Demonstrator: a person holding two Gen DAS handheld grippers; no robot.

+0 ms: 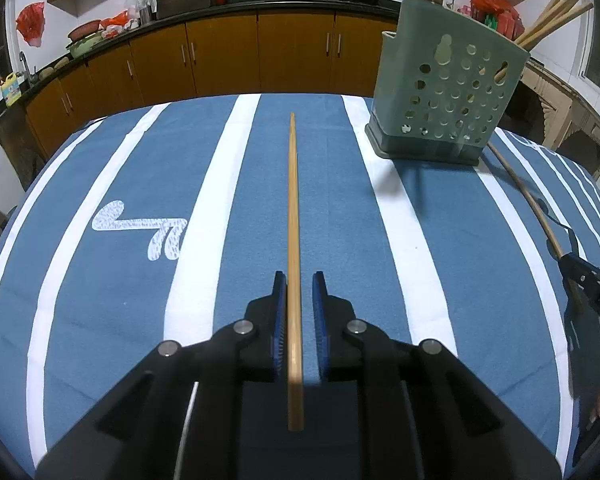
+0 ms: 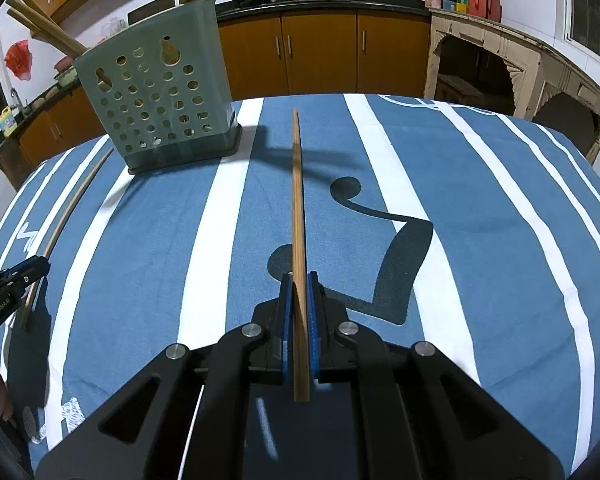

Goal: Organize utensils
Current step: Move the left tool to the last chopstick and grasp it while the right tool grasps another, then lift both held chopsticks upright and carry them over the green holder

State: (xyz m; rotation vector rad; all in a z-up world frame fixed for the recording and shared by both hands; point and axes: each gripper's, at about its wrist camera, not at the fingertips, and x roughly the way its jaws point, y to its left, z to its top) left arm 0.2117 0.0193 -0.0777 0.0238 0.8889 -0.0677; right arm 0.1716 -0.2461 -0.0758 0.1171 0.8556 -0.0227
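Note:
A wooden chopstick (image 1: pixel 293 240) lies on the blue striped cloth between the open jaws of my left gripper (image 1: pixel 300 280); it touches the left pad, and a gap shows on the right. My right gripper (image 2: pixel 298 280) is shut on another wooden chopstick (image 2: pixel 299 208) and holds it above the cloth, pointing forward. A grey-green perforated utensil holder (image 1: pixel 446 92) stands at the far right of the left wrist view and holds several chopsticks. It shows at the far left in the right wrist view (image 2: pixel 156 88). The right gripper (image 1: pixel 592 280) shows at the left view's right edge.
The table is covered by a blue cloth with white stripes (image 1: pixel 420 240). A kitchen counter with orange cabinets (image 1: pixel 260 52) and woks runs behind the table. The left gripper (image 2: pixel 16 280) shows at the right view's left edge. A carved wooden cabinet (image 2: pixel 500 68) stands to the right.

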